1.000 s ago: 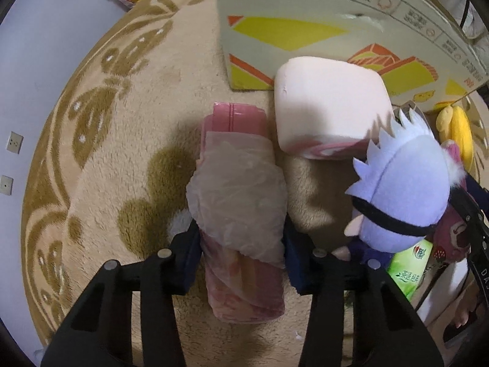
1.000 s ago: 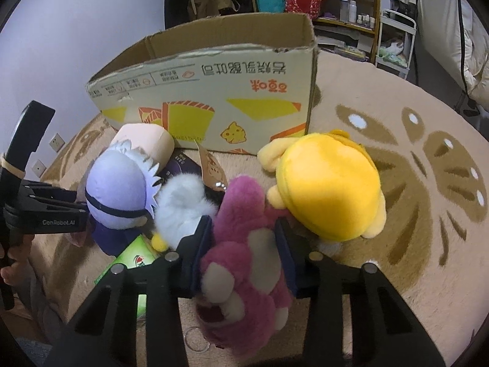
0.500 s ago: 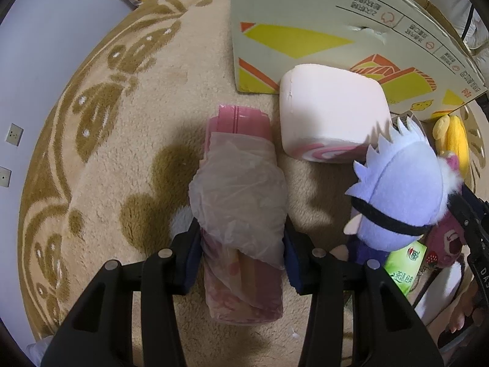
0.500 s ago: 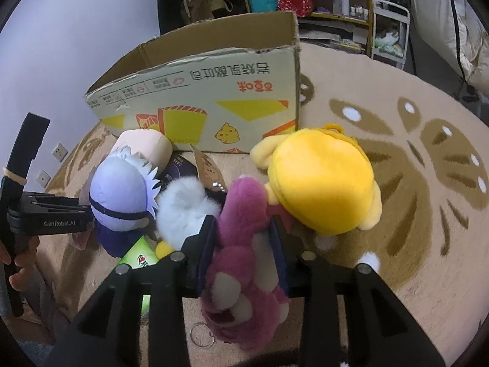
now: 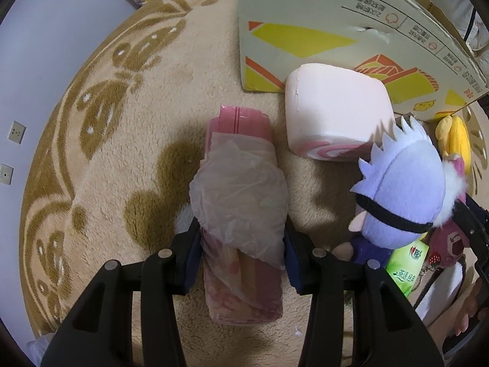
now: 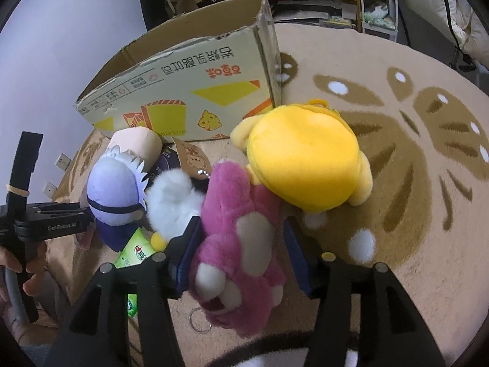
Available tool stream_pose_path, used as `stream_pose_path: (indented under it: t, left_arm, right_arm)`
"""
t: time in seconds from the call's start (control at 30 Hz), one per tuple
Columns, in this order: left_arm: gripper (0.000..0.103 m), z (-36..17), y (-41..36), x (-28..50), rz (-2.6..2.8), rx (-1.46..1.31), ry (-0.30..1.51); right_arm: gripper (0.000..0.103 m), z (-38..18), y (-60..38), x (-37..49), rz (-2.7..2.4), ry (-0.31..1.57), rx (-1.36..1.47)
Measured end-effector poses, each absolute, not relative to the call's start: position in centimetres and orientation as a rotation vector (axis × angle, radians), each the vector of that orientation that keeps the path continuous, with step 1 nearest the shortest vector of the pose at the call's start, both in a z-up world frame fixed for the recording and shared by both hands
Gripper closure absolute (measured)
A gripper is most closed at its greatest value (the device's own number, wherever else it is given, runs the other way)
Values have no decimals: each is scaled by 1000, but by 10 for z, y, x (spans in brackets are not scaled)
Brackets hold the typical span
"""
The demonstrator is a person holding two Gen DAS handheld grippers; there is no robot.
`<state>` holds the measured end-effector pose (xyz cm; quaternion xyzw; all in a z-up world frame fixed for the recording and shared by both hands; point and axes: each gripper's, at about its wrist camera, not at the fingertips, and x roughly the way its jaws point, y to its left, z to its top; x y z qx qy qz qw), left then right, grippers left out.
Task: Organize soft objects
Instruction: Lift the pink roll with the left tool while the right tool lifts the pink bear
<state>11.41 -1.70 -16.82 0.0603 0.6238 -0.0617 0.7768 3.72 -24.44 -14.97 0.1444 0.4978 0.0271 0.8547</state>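
Floor: beige patterned rug point(image 5: 128, 159).
Box point(image 6: 195, 98): "450" legible, other print upside down.
Left gripper point(image 5: 243, 244): clenched on pink bagged roll point(image 5: 241, 214).
Right gripper point(image 6: 241, 241): jaws opening around pink plush point(image 6: 241, 238).

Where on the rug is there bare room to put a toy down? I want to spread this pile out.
Free: the broad rug left of the pink packet in the left gripper, and the patterned stretch right of the yellow plush. Crowded: between cardboard box and right gripper, where purple doll, white plush and pink bear bunch together.

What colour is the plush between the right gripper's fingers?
Magenta-pink with cream patches, the bear plush; clearest in the right wrist view.
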Motion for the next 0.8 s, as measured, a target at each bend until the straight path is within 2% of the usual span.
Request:
stream_pose_path:
  t: [0.37,0.8]
  left_arm:
    - [59,-166,-11,115,-120,123,1333]
    - [59,-127,13,112,1,79,1172]
  right_arm:
    - [45,-150,-253,35,53,1053,341]
    - [41,-153,-259,35,78,1061,383]
